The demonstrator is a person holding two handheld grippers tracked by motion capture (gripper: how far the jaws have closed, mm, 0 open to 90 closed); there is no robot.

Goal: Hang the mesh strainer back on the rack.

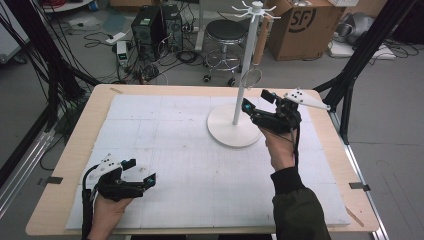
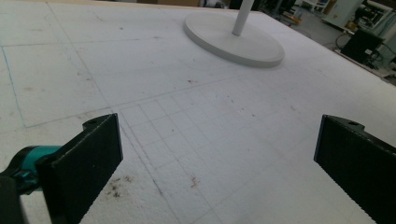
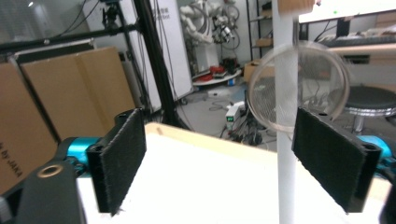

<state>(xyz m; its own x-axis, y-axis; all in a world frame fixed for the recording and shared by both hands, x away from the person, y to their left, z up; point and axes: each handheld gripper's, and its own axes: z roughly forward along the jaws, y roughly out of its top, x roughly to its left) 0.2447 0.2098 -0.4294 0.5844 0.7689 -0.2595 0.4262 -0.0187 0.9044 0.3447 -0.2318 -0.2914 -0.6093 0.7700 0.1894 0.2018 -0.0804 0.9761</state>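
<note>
A white hanging stand rests on the mat at the back right, with a round base (image 1: 234, 131) and a tall pole (image 1: 245, 70) topped by hooks. A small round mesh strainer (image 1: 251, 76) with a wooden handle hangs from a hook beside the pole. My right gripper (image 1: 256, 101) is raised next to the pole, just below the strainer, and it is open. In the right gripper view the pole (image 3: 285, 116) and the strainer (image 3: 299, 86) appear between the jaws, close to the right one. My left gripper (image 1: 140, 171) rests open and empty at the front left, facing the base (image 2: 233, 39).
A white gridded foam mat (image 1: 180, 150) covers the wooden table (image 1: 100, 92). Beyond the far edge are a black stool (image 1: 226, 32), a cardboard box (image 1: 302, 25), a computer tower (image 1: 150, 25) and floor cables. Black frame struts (image 1: 360, 55) stand at the table's right.
</note>
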